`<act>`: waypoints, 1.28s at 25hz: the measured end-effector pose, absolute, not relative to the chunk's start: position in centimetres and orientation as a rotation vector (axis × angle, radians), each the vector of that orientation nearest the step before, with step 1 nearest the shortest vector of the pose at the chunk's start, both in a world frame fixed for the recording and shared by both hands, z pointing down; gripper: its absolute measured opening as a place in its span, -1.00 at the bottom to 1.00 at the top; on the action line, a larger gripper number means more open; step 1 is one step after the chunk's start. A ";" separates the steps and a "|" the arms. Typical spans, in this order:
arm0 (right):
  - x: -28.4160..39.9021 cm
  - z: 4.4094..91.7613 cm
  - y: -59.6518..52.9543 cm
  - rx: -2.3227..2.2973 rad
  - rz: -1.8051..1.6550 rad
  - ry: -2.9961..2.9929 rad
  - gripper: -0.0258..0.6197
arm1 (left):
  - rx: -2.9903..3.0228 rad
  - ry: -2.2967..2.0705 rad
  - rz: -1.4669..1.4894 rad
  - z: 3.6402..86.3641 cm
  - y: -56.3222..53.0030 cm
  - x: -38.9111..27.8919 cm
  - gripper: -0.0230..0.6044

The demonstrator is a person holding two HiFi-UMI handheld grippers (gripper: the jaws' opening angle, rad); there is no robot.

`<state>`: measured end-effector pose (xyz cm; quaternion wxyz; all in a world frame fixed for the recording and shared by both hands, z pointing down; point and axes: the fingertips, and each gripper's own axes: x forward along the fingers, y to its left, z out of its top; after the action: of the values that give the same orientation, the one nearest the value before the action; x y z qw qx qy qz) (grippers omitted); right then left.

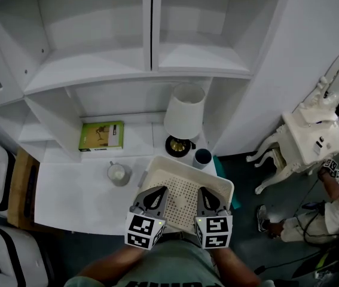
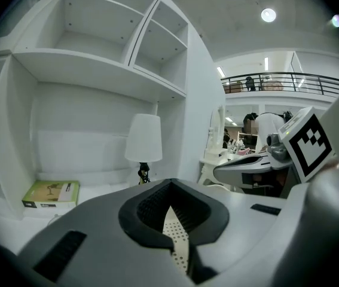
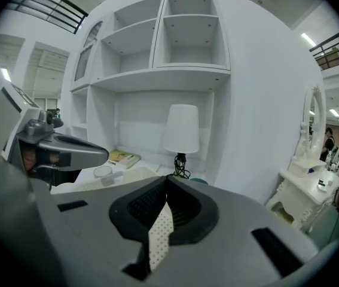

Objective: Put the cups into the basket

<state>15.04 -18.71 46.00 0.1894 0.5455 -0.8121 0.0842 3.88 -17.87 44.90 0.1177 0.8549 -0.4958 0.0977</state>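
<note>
- Cups both stand outside the basket [image 1: 175, 166]: glass cup [image 1: 119, 173] left of centre, blue cup [image 1: 202, 157] at its upper right.
- Left gripper [image 1: 157, 192] and right gripper [image 1: 207, 191], lower centre, are each pressed together and empty.
- Likely the approach step; next, spread the jaws around a cup.

The white desk top [image 1: 73, 196] of the shelf unit carries a green rectangular book [image 1: 101, 136] lying flat at 11 o'clock and a small clear cup [image 1: 119, 173] near its middle. At 1 o'clock stands a table lamp with a white shade and dark round base [image 1: 185, 113], with a dark blue cup [image 1: 202, 157] just beside the base at 2 o'clock. A cream perforated plastic basket [image 1: 184, 187] lies over the front corner at 4 o'clock; whether it rests there cannot be told.
</note>
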 end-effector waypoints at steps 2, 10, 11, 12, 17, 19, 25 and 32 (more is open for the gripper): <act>15.9 46.1 -20.0 1.525 0.234 -2.272 -0.88 | 2.495 -1.454 0.304 45.1 -18.7 4.6 -0.90; 18.6 47.5 -25.0 1.466 0.284 -2.224 -0.88 | 2.431 -1.470 0.373 46.4 -22.6 6.4 -0.90; 18.9 47.7 -25.7 1.456 0.292 -2.221 -0.87 | 2.425 -1.474 0.383 46.5 -23.0 6.5 -0.90; 19.2 48.0 -26.4 1.446 0.301 -2.217 -0.87 | 2.421 -1.478 0.393 46.7 -23.4 6.8 -0.90; 20.5 50.0 -29.7 1.401 0.354 -2.184 -0.87 | 2.407 -1.480 0.432 47.4 -25.4 7.8 -0.90; 20.7 50.8 -30.8 1.374 0.386 -2.173 -0.87 | 2.398 -1.477 0.446 47.7 -26.2 8.1 -0.90; 21.5 52.5 -33.6 1.346 0.430 -2.142 -0.87 | 2.352 -1.456 0.501 49.8 -28.5 8.8 -0.90; 22.5 55.5 -36.5 1.282 0.600 -2.062 -0.63 | 2.312 -1.462 0.559 51.5 -30.8 8.9 -0.90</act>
<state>22.53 -36.52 55.46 0.3147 0.4865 -0.7826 0.2275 8.93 -30.80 51.51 0.1739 0.8155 -0.5156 0.1971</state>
